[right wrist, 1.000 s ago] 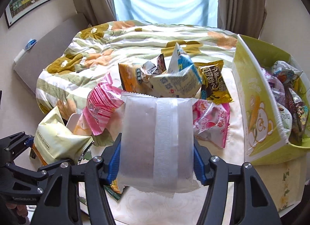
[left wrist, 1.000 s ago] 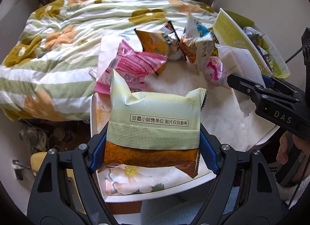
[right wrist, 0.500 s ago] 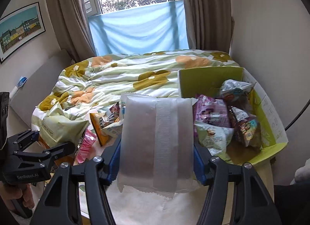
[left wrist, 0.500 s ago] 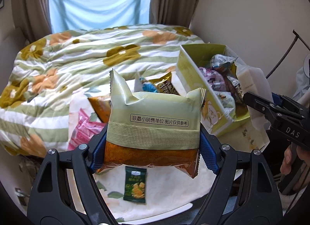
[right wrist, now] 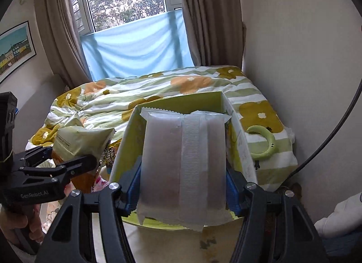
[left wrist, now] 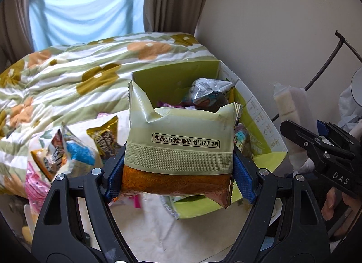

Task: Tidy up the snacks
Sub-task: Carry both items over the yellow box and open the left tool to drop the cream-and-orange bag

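Bedding comes first: a bed (right wrist: 158, 95) under a striped quilt printed with orange and olive flowers fills the far side of both views, below a window half covered by a blue cloth (right wrist: 135, 46). Against its near edge stands the table (left wrist: 158, 224), covered in a pale floral cloth. On the table's right part sits an open yellow-green cardboard box (left wrist: 260, 127), already holding several snack bags, a silvery one (left wrist: 208, 88) on top. Left of the box, loose on the table, lie a gold bag (left wrist: 106, 136), a blue-and-white bag (left wrist: 77, 150) and a pink bag (left wrist: 36, 183).

Left claw (left wrist: 178, 179) pinches a pale green snack pouch (left wrist: 181, 140) with an orange-brown lower band between its blue pads, holding it upright in the air in front of the box's near wall. Right claw (right wrist: 183, 186) pinches a frosted white packet (right wrist: 183, 161) with a ribbed seam down its middle, also upright, raised before the box's near end. On the quilt beside the box, seen from the right wrist, lies a small green crescent-shaped object (right wrist: 264, 143).
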Motion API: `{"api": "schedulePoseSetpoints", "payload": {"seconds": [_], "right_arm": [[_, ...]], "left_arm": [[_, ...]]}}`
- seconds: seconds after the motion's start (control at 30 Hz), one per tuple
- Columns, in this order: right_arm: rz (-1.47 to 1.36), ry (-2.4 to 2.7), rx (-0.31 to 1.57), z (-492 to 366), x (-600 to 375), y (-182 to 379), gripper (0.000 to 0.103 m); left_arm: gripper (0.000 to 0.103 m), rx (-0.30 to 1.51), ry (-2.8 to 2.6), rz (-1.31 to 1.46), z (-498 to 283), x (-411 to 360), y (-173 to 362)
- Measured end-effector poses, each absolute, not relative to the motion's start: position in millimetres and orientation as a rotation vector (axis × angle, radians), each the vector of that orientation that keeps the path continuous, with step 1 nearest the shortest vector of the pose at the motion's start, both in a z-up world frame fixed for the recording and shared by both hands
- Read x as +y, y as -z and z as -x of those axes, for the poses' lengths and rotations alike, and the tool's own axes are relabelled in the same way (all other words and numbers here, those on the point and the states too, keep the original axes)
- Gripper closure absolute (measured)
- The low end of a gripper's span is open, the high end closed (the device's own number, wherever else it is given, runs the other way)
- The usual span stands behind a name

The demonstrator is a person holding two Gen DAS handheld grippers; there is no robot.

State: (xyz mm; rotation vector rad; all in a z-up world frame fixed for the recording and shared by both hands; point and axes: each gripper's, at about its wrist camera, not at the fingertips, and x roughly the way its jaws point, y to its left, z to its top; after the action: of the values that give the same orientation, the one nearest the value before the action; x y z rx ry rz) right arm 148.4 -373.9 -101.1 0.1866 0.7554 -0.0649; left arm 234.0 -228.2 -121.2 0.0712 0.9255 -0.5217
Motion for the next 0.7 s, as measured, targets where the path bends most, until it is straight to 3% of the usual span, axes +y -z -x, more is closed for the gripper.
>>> {"api": "schedulePoseSetpoints", "payload": {"seconds": [0.37,0.43,0.47,0.7], "right_arm": [[-0.217,0.054,0.777,-156.1,-448.1,112.3,0.045],[-0.226,0.053,0.775,-158.1,-454.6,113.8,0.045],[-0.231,0.053,0.774,-158.6,-457.9,114.0,0.045],[-0.244,0.019,0.783,-170.5,-465.3,120.7,0.045]], "left_arm": [[0.023,1.014,0.543,-0.099,-234.8,-318.5,167.8],[0.012,1.005,0.540,-0.109,-233.8,-327.0,170.6],[0.000,1.000,0.536,-0.115,-232.7,-329.7,170.7],[0.000,1.030,0.475,-0.068,-242.5,-310.2,173.3]]}}
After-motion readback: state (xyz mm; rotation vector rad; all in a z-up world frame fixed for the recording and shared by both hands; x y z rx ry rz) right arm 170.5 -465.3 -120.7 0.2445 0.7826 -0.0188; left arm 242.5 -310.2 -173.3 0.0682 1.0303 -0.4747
